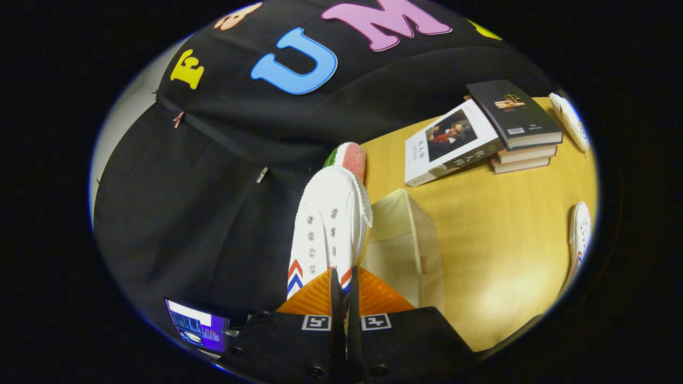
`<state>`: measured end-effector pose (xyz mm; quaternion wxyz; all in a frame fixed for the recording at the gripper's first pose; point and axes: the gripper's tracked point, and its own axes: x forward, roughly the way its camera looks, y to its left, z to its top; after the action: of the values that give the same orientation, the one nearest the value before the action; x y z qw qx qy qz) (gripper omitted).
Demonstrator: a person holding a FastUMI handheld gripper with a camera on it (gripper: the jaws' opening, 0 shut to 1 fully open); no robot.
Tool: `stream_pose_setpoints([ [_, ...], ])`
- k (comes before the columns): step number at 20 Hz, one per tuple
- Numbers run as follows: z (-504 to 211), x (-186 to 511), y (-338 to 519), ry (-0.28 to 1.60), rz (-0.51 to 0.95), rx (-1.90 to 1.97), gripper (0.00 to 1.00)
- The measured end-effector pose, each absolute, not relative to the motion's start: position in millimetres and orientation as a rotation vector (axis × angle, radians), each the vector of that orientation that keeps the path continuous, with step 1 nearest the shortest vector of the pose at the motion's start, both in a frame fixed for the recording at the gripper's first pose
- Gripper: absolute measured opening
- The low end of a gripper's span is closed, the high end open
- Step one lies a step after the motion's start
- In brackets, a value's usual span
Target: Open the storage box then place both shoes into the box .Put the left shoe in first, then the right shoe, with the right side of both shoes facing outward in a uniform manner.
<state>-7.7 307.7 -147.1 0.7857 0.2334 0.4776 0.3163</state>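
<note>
Ahead of the fingers I see the wooden table point(496, 234), tilted in my view, its top bare across the middle. Largest thing on it: the storage box point(408, 245), pale fabric-sided, standing close to the table's near edge by the booth wall, just beyond the fingers and to their right. Its opening faces away; I cannot tell if the lid is off.

Next, the white shoe point(328, 224), canvas with metal eyelets and red-and-blue chevrons at the heel end. My gripper point(341, 290) has its jaws drawn together and clamped on the shoe's heel end, both fingers pressing, so the shoe sticks out forward, toe away from me, raised beside the box's left wall.

At the far corner of the table: a stack of books point(520, 138), a dark one on top, with a white book point(451, 144) leaning against its side.

Second shoe point(580, 234) lies at the table's right edge, well apart from the box.

Smaller: a white object point(571, 120) past the books, too squeezed to identify. A watermelon-slice piece point(349, 157) shows just past the held shoe's toe.
</note>
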Motion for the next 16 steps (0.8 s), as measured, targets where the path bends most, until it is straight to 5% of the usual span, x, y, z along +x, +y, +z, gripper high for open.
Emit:
stream_pose_setpoints([
  [16, -242.7, -31.1, 359.4, 1.153, 0.622, 0.36, 0.06],
])
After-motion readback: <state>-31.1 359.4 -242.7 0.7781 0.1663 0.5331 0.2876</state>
